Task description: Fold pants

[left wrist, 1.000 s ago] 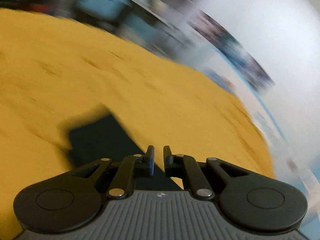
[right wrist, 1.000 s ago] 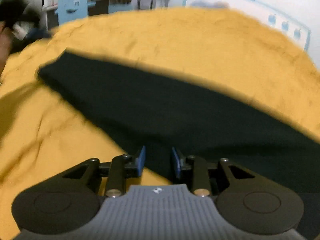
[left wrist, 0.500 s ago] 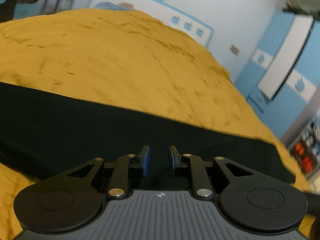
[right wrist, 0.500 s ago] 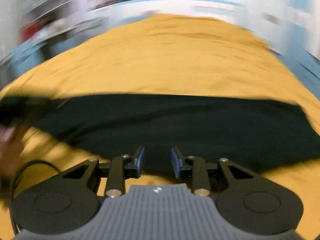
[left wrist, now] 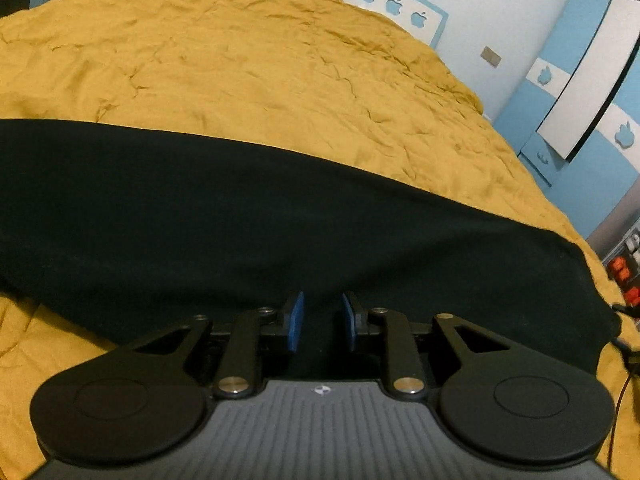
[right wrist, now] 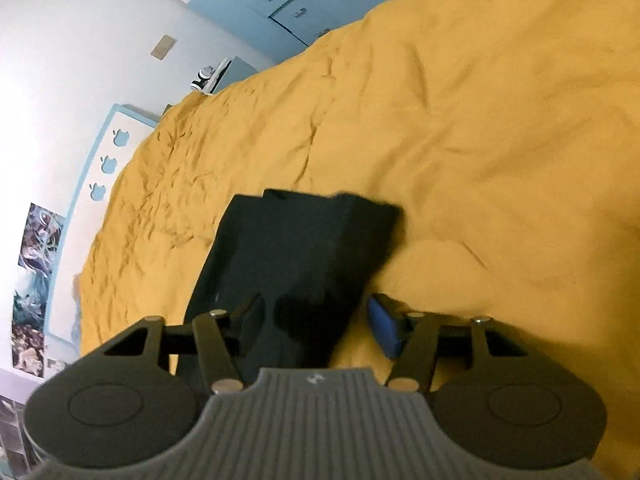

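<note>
The black pants (left wrist: 248,224) lie flat as a long band across the yellow bedspread (left wrist: 256,64). My left gripper (left wrist: 322,320) hovers over their near edge with its blue pads (left wrist: 295,320) a narrow gap apart and nothing between them. In the right wrist view one end of the pants (right wrist: 296,256) runs lengthwise away from me. My right gripper (right wrist: 316,320) is open wide, its jaws on either side of that end, with the cloth between them but not clamped.
A white wall with a blue headboard (left wrist: 396,4) lies beyond the bed. A blue and white wardrobe (left wrist: 576,80) stands at the right. Posters (right wrist: 36,248) hang on the wall in the right wrist view. A cable (left wrist: 624,360) hangs by the bed's right edge.
My right gripper has swung round to the end of the pants and opened wide. My left gripper has settled over the middle of the pants' near edge.
</note>
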`<state>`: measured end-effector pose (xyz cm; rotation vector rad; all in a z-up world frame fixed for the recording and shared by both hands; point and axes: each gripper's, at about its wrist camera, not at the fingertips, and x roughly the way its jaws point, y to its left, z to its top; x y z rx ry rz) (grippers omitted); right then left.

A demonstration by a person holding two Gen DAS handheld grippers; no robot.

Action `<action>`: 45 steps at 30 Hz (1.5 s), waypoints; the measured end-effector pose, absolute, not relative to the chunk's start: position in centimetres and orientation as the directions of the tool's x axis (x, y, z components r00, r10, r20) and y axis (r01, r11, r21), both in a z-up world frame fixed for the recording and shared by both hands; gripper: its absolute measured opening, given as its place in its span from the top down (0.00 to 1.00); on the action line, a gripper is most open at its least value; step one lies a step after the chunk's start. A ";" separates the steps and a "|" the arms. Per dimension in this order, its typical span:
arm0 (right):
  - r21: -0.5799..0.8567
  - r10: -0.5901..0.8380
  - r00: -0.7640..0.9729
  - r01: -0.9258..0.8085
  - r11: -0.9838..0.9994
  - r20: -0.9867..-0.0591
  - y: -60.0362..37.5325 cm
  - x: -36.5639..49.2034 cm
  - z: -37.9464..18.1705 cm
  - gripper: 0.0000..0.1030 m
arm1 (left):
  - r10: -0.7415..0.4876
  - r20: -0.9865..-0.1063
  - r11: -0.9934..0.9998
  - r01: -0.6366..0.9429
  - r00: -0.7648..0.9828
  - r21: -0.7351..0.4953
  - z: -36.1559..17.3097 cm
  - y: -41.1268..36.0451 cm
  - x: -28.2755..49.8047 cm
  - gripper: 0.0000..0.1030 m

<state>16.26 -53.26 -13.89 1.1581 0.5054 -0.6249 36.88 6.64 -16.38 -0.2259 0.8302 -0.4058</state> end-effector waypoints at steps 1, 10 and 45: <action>0.663 -0.181 0.724 0.685 0.303 -0.665 -53.4 17.1 -14.1 0.76 | -0.431 -0.670 0.902 0.265 0.605 -0.340 -16.5 6.6 36.9 0.73; 0.501 -0.167 0.729 0.598 0.625 -0.664 -54.2 17.7 -12.6 0.90 | -0.448 -0.684 0.893 0.253 0.576 -0.372 -16.9 6.8 37.7 0.73; 0.049 0.019 0.809 0.012 0.999 -0.588 -19.9 19.6 -7.2 0.66 | -0.238 -0.565 0.550 -0.369 0.790 -0.749 -16.5 35.3 34.2 0.46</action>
